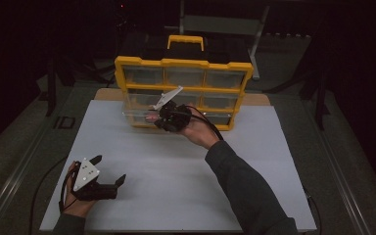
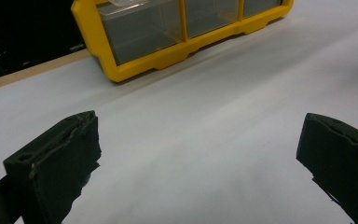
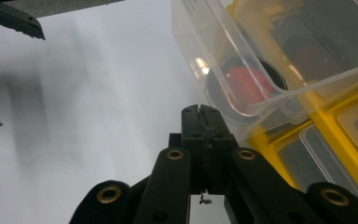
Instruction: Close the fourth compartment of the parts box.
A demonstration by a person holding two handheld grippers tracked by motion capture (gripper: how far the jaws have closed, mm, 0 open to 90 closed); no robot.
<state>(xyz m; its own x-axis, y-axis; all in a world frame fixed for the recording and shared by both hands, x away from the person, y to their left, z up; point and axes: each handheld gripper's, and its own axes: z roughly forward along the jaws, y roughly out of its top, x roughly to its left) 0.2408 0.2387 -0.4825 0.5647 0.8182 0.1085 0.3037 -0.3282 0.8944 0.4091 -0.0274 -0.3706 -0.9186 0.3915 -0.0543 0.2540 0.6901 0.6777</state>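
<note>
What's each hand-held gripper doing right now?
Left hand-held gripper: open, empty, over the white board.
Right hand-held gripper: shut, nothing visible between the jaws, beside the pulled-out clear drawer.

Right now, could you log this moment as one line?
right gripper: shut, at pulled-out clear drawer | left gripper: open, over white board

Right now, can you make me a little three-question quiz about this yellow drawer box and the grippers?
1. True or false: the right gripper has its jaws wide open.
2. Which gripper rests far from the yellow drawer box? A) left gripper B) right gripper
3. Fill in: a clear drawer is pulled out, and something ____ in colour shows through it.

Key: 1 false, they are shut, with nothing visible between them. 2 A. 3 red.
</note>
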